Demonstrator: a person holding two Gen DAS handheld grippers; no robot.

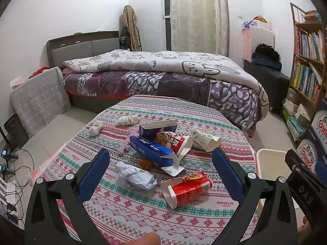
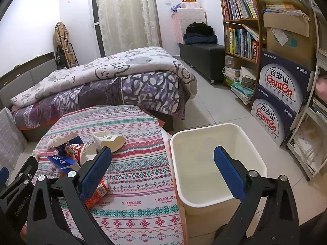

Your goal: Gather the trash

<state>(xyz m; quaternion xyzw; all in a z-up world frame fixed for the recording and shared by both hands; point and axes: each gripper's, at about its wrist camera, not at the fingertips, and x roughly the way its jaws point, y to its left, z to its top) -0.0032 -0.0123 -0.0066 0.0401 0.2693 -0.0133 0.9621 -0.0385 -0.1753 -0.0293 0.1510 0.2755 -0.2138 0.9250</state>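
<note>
Jaws spread wide and empty, the left gripper (image 1: 160, 163) hovers above a crumpled paper wad (image 1: 136, 176) and a crushed red carton (image 1: 187, 188) on the patterned tablecloth (image 1: 130, 206). A torn blue box (image 1: 152, 152) lies at twelve o'clock. The right gripper (image 2: 163, 163), equally wide and empty, frames the white bin (image 2: 212, 200) at three o'clock of the table.

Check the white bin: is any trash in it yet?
No. The white bin beside the table shows only a bare interior in the right wrist view.
</note>
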